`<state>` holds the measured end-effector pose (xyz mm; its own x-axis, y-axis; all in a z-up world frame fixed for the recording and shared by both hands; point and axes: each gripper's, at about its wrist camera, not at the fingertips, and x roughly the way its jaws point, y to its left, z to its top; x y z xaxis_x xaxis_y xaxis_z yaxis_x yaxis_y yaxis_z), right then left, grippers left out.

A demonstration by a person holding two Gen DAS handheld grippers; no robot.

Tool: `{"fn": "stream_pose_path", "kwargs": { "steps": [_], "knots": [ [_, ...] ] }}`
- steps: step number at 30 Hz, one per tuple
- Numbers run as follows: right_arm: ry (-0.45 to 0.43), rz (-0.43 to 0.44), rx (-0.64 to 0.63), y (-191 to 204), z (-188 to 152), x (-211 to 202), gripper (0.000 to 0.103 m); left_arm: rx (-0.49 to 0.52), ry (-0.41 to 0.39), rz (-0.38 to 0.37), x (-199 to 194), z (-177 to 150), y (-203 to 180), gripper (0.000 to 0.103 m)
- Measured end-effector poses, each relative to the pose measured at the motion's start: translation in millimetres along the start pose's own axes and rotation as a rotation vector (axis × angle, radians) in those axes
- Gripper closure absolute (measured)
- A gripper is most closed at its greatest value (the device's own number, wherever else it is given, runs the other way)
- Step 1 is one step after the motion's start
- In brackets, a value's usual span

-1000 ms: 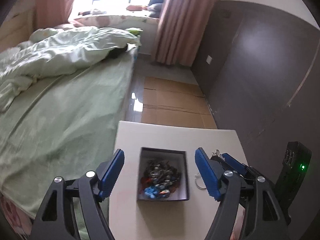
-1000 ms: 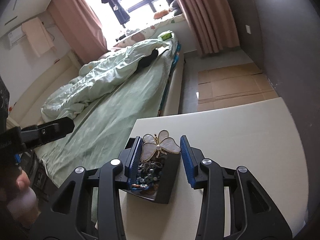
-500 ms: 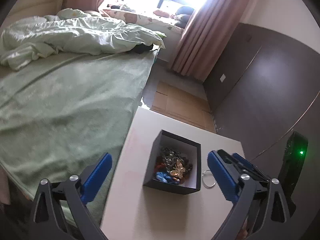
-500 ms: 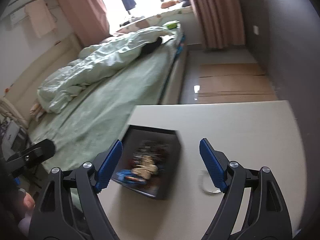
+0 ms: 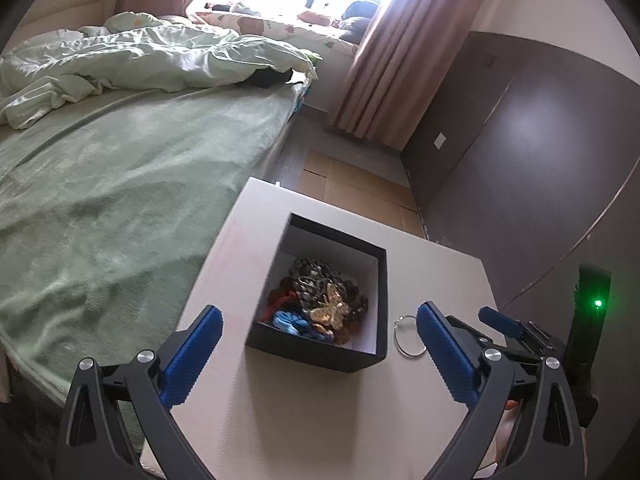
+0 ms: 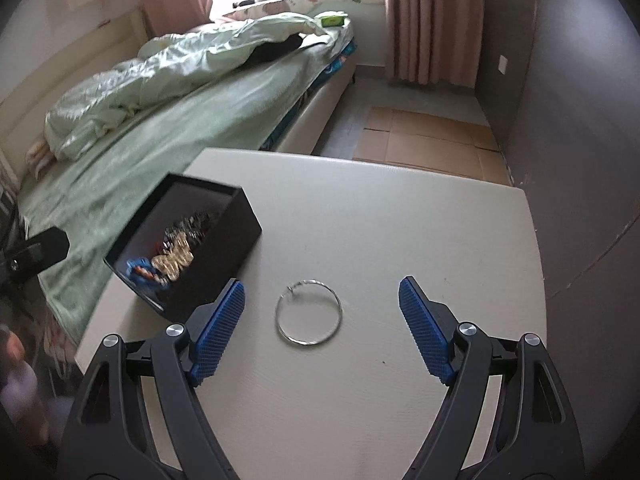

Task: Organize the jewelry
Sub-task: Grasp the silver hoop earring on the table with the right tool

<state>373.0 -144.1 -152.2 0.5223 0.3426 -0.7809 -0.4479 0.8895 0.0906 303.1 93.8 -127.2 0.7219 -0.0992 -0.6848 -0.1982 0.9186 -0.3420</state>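
A black open box (image 5: 316, 354) (image 6: 228, 240) stands on the pale table (image 5: 320, 420) (image 6: 380, 220), filled with tangled jewelry. A gold butterfly brooch (image 5: 330, 310) (image 6: 174, 258) lies on top of the pile. To the right of the box a thin silver ring (image 5: 408, 355) (image 6: 308, 344) lies flat on the table. My left gripper (image 5: 320, 312) is open wide, held above the table, its blue pads either side of the box's near end. My right gripper (image 6: 322, 284) is open over the ring, touching nothing.
A bed with a green sheet (image 5: 120, 200) and rumpled quilt runs along the table's left side. A dark wall (image 5: 520, 160) stands to the right. Flattened cardboard (image 6: 432, 140) lies on the floor beyond the table. A hand (image 6: 16, 360) shows at the far left.
The right gripper let go of the butterfly brooch, which now lies in the box, then shifted right over the ring. Both grippers spread wider and sank toward the table.
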Motion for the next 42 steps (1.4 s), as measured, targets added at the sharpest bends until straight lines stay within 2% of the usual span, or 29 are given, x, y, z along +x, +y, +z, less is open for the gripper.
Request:
{"fn": "stream_pose_path", "kwargs": {
  "steps": [5, 8, 10, 16, 21, 24, 29, 42],
  "knots": [
    [0.038, 0.02, -0.06, 3, -10, 16, 0.024, -0.013, -0.007, 0.035, 9, -9, -1, 0.009],
    [0.069, 0.024, -0.104, 8, -16, 29, 0.024, 0.022, -0.005, 0.082, 17, -13, -6, 0.009],
    [0.079, 0.019, -0.124, 11, -17, 36, 0.024, 0.034, -0.011, 0.085, 20, -12, -7, 0.009],
    [0.123, 0.009, -0.147, 14, -16, 56, 0.039, 0.008, 0.023, 0.084, 35, -9, 5, 0.009],
    [0.117, -0.009, -0.179, 18, -15, 61, 0.04, -0.004, 0.046, 0.072, 42, -8, 10, 0.009],
    [0.115, -0.006, -0.181, 18, -14, 61, 0.052, 0.001, 0.05, 0.069, 43, -8, 8, 0.009],
    [0.135, -0.017, -0.172, 19, -13, 60, 0.053, 0.006, 0.059, 0.061, 41, -10, 3, 0.009],
    [-0.024, 0.004, -0.045, 22, 5, 2, 0.053, -0.03, -0.001, 0.05, 11, -8, 14, 0.009]
  ]
}}
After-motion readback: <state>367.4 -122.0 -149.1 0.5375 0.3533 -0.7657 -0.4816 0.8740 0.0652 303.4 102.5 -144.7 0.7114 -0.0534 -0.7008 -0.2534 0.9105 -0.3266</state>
